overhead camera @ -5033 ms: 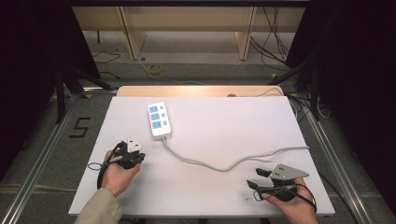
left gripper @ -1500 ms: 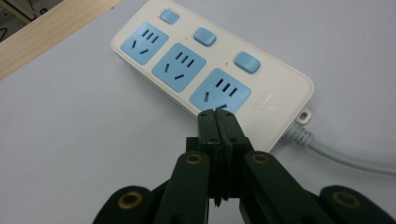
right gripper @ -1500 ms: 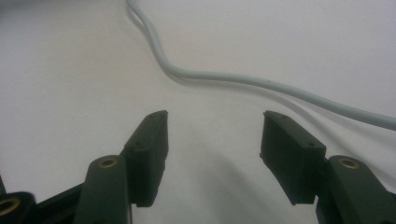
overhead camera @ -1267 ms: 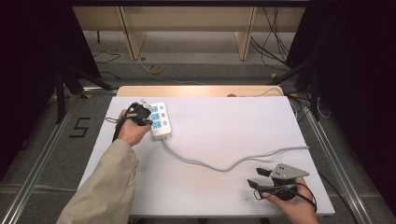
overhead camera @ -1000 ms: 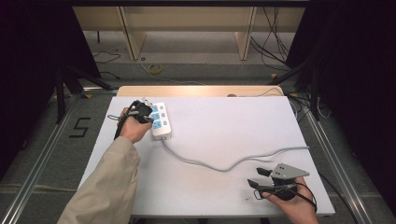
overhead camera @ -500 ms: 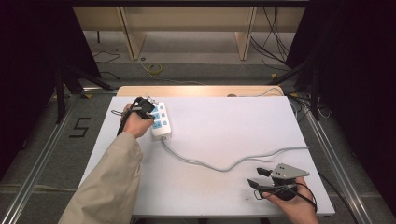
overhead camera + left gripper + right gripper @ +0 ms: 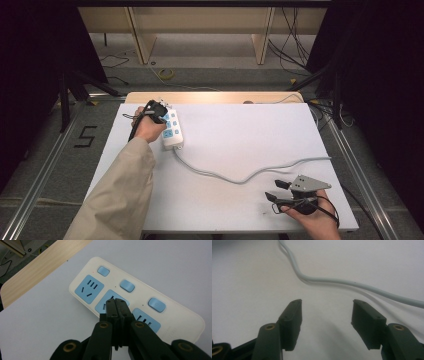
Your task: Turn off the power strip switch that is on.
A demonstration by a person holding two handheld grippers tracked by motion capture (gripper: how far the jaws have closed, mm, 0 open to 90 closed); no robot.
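Power strip (image 7: pixel 140 302) under left claw (image 7: pixel 117 305)

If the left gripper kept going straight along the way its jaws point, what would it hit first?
Most likely the power strip: the left gripper, jaws shut, points down at the middle blue socket, just short of the middle button. Whether the tips already touch the socket face is unclear.

power strip (image 7: pixel 140 302): glossy cream plastic | table (image 7: pixel 250 130): matt white
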